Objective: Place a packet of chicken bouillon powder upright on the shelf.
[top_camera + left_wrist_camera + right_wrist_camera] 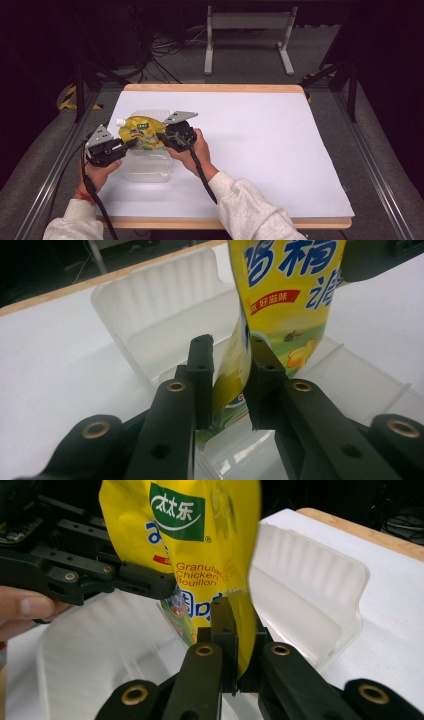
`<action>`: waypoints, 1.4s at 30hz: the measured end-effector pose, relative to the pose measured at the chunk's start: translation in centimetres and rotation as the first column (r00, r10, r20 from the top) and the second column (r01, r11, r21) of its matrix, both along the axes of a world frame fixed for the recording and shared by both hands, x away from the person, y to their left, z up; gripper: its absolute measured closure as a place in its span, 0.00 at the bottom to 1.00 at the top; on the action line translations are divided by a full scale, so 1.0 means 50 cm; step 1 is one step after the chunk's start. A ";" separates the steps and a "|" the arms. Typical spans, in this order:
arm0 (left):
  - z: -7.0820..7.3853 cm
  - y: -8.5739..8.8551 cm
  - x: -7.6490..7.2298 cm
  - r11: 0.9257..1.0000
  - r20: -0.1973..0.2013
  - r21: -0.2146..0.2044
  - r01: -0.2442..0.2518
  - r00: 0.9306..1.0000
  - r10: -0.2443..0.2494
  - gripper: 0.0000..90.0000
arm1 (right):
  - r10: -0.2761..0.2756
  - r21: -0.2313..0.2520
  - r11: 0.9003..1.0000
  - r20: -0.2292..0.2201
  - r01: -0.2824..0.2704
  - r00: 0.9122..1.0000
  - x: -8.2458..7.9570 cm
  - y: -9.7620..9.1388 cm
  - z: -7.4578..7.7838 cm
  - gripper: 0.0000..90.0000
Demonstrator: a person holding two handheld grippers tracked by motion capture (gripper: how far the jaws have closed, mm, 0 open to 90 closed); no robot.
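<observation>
In the high view, one yellow pouch (141, 132) hangs over one clear plastic tray (147, 170) near the table's (260, 150) left edge, probably to be lowered inside. The left gripper view shows the left gripper (230, 385) clenched on the pouch's edge. In the right gripper view, the right gripper (239, 645) pinches the opposite edge, so the pouch stays spread between two grips.
</observation>
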State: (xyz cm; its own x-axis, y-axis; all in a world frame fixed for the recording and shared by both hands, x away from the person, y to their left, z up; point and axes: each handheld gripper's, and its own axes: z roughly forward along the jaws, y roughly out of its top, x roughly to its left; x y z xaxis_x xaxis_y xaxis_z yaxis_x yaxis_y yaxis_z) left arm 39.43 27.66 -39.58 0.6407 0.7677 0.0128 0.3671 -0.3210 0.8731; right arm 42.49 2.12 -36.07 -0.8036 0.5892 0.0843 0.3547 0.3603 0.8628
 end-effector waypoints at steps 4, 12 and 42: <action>-0.001 -0.007 0.001 1.000 0.004 0.022 -0.005 1.000 0.005 0.84 | 0.003 -0.015 1.000 0.006 -0.002 1.000 0.006 -0.004 -0.013 0.99; -0.001 -0.012 -0.001 0.999 0.006 0.046 -0.021 1.000 0.021 0.85 | 0.020 -0.039 0.999 0.030 -0.019 0.999 0.007 0.000 -0.018 0.99; 0.005 -0.006 -0.048 0.992 0.063 0.020 -0.128 0.990 0.126 0.70 | 0.007 -0.083 0.997 0.097 0.001 0.995 -0.007 -0.040 -0.014 0.80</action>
